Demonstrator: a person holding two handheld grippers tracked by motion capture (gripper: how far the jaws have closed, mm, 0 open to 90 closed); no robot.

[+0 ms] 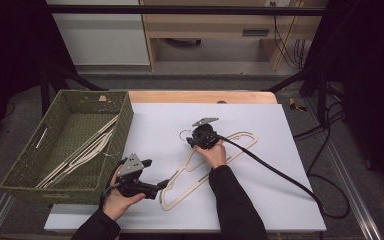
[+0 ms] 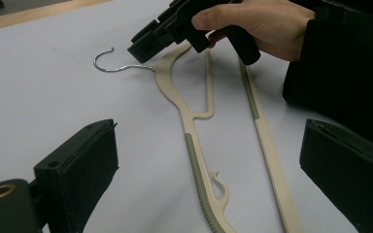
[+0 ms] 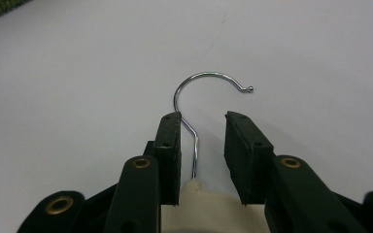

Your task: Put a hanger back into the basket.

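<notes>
My right tongs (image 1: 194,140) sit low over the neck of the hanger (image 1: 207,167), jaws apart with the wire stem of the hook (image 3: 194,145) running up between them — released, not yet pinching, and placed there, I judge, because the neck is the narrow part that gives a sure hold. My left tongs (image 1: 164,185) wait at the near left, jaws spread wide and holding nothing, just beside the hanger's near end; I read that as staying ready to steady or lift that end.

The hanger lies flat on the white worktop (image 1: 290,165), near its middle, right of the green basket (image 1: 30,170) that already holds other hangers (image 1: 87,150). Its long axis runs on a diagonal, from near left to far right. The hook (image 1: 184,134) sticks out of the middle of its long side toward the far left, facing the basket.
</notes>
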